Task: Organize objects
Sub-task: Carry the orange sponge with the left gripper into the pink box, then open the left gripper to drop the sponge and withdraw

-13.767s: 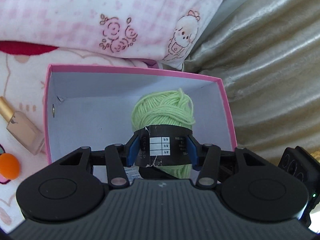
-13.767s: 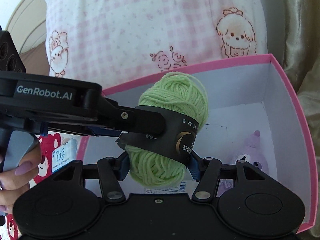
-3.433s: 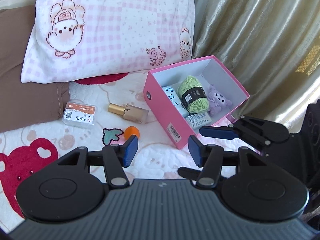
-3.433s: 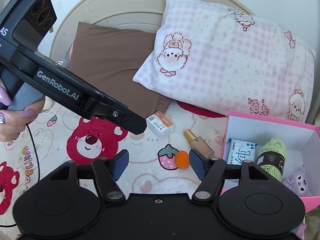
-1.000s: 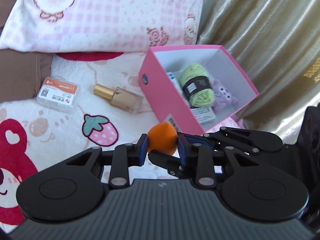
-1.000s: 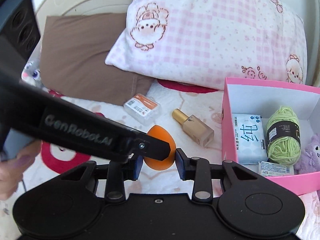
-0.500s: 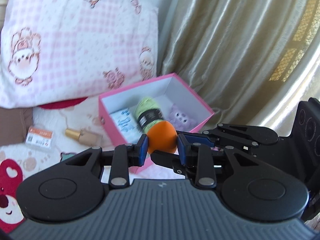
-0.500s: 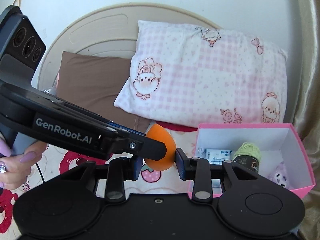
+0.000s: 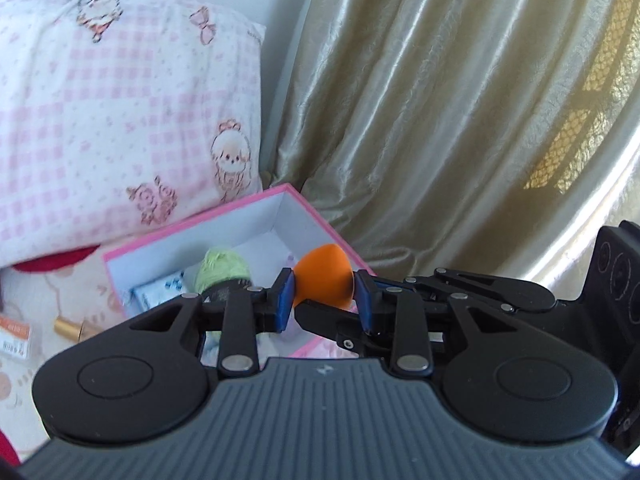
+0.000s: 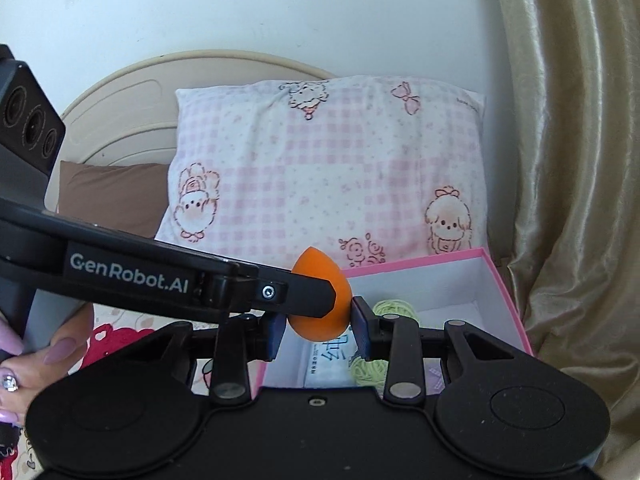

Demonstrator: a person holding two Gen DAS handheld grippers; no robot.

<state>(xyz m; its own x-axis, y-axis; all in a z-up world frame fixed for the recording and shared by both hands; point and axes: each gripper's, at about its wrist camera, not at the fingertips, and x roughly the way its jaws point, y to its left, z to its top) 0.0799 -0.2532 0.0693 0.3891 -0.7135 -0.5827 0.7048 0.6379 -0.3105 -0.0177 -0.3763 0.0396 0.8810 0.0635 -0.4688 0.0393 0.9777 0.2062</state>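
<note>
An orange egg-shaped sponge [image 9: 324,274] is held in the air by both grippers at once. My left gripper [image 9: 324,300] is shut on it, and my right gripper [image 10: 320,322] is shut on it too [image 10: 320,300]. The sponge hangs above the open pink box [image 9: 248,204], which holds a green yarn ball [image 9: 224,270], a white-blue packet [image 9: 160,292] and a purple plush, mostly hidden. The box also shows in the right wrist view [image 10: 500,280], with the yarn [image 10: 394,306] and packet [image 10: 324,360] inside.
A pink checked pillow [image 10: 328,168] lies behind the box, a brown pillow [image 10: 112,188] beside it. A gold curtain [image 9: 440,100] hangs right of the box. A gold-capped bottle [image 9: 72,326] and an orange-labelled case [image 9: 14,336] lie on the bedspread left of the box.
Both grippers have carried the sponge up and toward the box; the box now sits closer and directly below the sponge. Both stay shut on it.
</note>
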